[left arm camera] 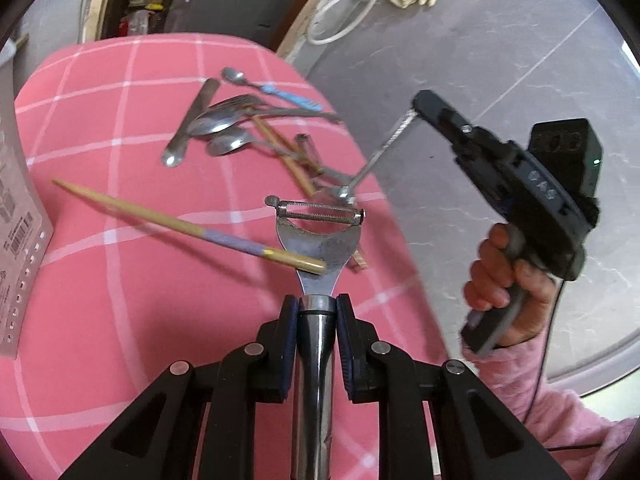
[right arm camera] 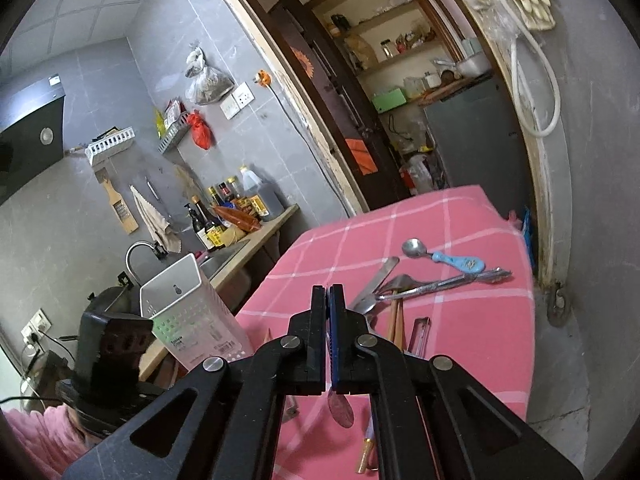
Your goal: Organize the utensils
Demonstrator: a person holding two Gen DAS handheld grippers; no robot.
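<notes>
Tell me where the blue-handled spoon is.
The blue-handled spoon lies on the pink checked tablecloth at the far edge of the utensil pile, just beyond the forks, in both wrist views.

My left gripper [left arm camera: 317,308] has matte black linkage arms, 4 round silver pivot screws and ribbed blue pads [left arm camera: 291,340]. My right gripper [right arm camera: 328,296] is built alike. I wear a fluffy pink sleeve [left arm camera: 560,412].
</notes>
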